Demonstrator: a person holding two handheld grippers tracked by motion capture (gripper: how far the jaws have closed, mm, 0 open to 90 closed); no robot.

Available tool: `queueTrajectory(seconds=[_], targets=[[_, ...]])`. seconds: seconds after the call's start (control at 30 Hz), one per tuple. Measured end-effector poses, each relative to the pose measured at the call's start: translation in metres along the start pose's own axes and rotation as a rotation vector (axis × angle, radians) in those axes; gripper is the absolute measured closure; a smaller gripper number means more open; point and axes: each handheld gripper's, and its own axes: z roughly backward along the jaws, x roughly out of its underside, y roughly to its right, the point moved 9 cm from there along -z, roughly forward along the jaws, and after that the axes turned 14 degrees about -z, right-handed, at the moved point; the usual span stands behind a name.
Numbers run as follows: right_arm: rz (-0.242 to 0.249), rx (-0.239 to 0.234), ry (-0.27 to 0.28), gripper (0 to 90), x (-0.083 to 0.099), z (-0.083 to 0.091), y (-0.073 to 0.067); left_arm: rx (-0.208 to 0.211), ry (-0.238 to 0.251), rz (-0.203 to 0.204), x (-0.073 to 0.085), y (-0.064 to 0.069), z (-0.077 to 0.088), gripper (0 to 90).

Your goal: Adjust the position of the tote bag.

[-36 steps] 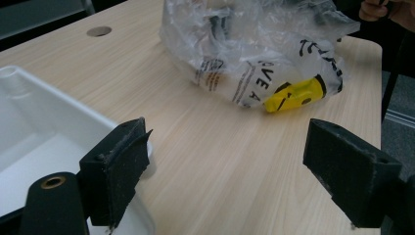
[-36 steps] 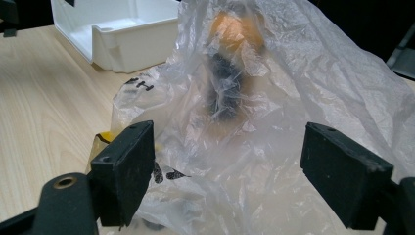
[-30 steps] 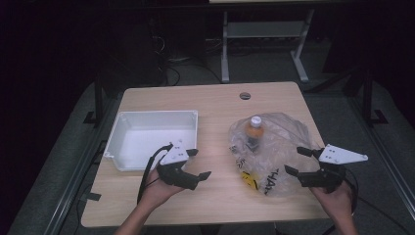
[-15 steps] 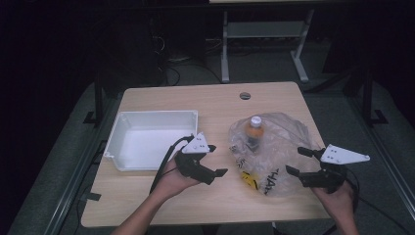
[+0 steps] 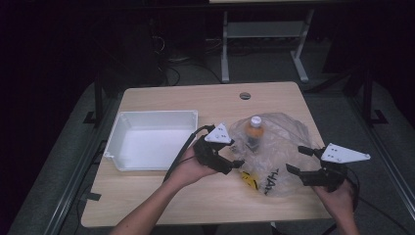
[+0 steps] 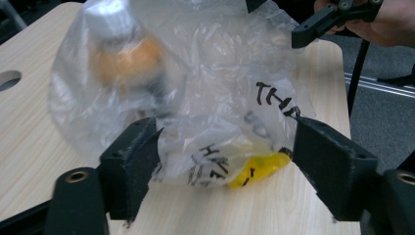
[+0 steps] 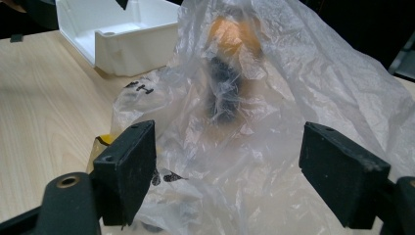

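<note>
Left claw (image 5: pixel 234 163) open, jaws just been closing, crinkled clear plastic bag (image 5: pixel 279 147) edge between, untouched; pinch film only, avoid orange-capped bottle (image 5: pixel 254 131) beyond; right claw (image 5: pixel 299 162) open, bag ahead.

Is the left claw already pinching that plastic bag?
Cannot tell. In the left gripper view the plastic bag bulges between the left gripper's wide-open jaws, which have just been closing, but contact with either pad is unclear.
</note>
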Motion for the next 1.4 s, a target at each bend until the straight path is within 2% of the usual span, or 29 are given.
queueTrajectory(seconds=[0.17, 0.2, 0.27, 0.3, 0.4, 0.5, 0.57, 0.63, 0.67, 0.7, 0.77, 0.8, 0.97, 1.07, 1.13, 1.2, 1.3, 1.33, 1.4], targets=[[-0.004, -0.002, 0.017, 21.2, -0.002, 0.003, 0.002, 0.001, -0.010, 0.010, -0.004, -0.009, -0.012, 30.7], [-0.013, -0.003, 0.024, 21.2, -0.002, 0.004, 0.002, -0.013, -0.029, 0.016, -0.005, -0.016, -0.019, 32.0], [-0.013, -0.004, 0.025, 21.2, -0.003, 0.004, 0.002, -0.021, -0.026, 0.022, -0.006, -0.019, -0.022, 36.1], [-0.012, -0.002, 0.022, 21.3, -0.002, 0.004, 0.002, -0.045, -0.035, 0.020, -0.007, -0.027, -0.028, 38.4], [-0.002, -0.002, 0.022, 21.3, -0.003, 0.003, 0.001, -0.049, -0.063, 0.033, -0.007, -0.031, -0.035, 38.3], [0.002, 0.002, 0.017, 21.3, -0.002, 0.003, 0.002, -0.079, -0.109, 0.021, -0.004, -0.040, -0.046, 39.1], [-0.006, 0.000, 0.019, 21.4, -0.002, 0.003, 0.002, -0.109, -0.127, 0.047, -0.002, -0.046, -0.055, 39.3], [-0.008, 0.001, 0.020, 21.6, -0.002, 0.004, 0.002, -0.113, -0.118, 0.056, -0.002, -0.047, -0.058, 35.2], [-0.008, 0.002, 0.020, 21.6, -0.002, 0.004, 0.002, -0.136, -0.121, 0.052, -0.003, -0.048, -0.061, 34.9], [-0.009, 0.003, 0.019, 21.6, -0.002, 0.004, 0.002, -0.136, -0.121, 0.052, -0.003, -0.048, -0.061, 34.2], [-0.008, 0.006, 0.021, 21.9, -0.002, 0.005, 0.002, -0.181, -0.125, 0.057, -0.003, -0.053, -0.063, 35.7], [-0.005, 0.006, 0.022, 22.0, -0.002, 0.005, 0.002, -0.191, -0.123, 0.059, -0.003, -0.055, -0.063, 38.2], [0.002, 0.007, 0.019, 22.0, -0.001, 0.003, 0.002, -0.206, -0.127, 0.061, -0.001, -0.059, -0.063, 43.6], [-0.002, 0.007, 0.015, 22.0, -0.001, 0.002, 0.000, -0.210, -0.133, 0.066, 0.001, -0.062, -0.062, 51.1], [-0.003, 0.006, 0.014, 22.0, -0.001, 0.001, 0.000, -0.209, -0.134, 0.073, 0.001, -0.062, -0.062, 51.3], [-0.004, 0.007, 0.012, 22.1, -0.001, 0.000, -0.001, -0.215, -0.140, 0.063, 0.001, -0.061, -0.061, 52.9], [-0.001, 0.008, 0.010, 22.2, 0.000, 0.000, -0.002, -0.217, -0.149, 0.052, 0.001, -0.060, -0.059, 59.5], [-0.001, 0.009, 0.010, 22.3, 0.000, 0.000, -0.002, -0.217, -0.156, 0.041, 0.001, -0.060, -0.058, 65.8], [-0.002, 0.010, 0.011, 22.4, 0.000, 0.000, -0.002, -0.212, -0.160, 0.029, 0.001, -0.060, -0.056, 72.9]])
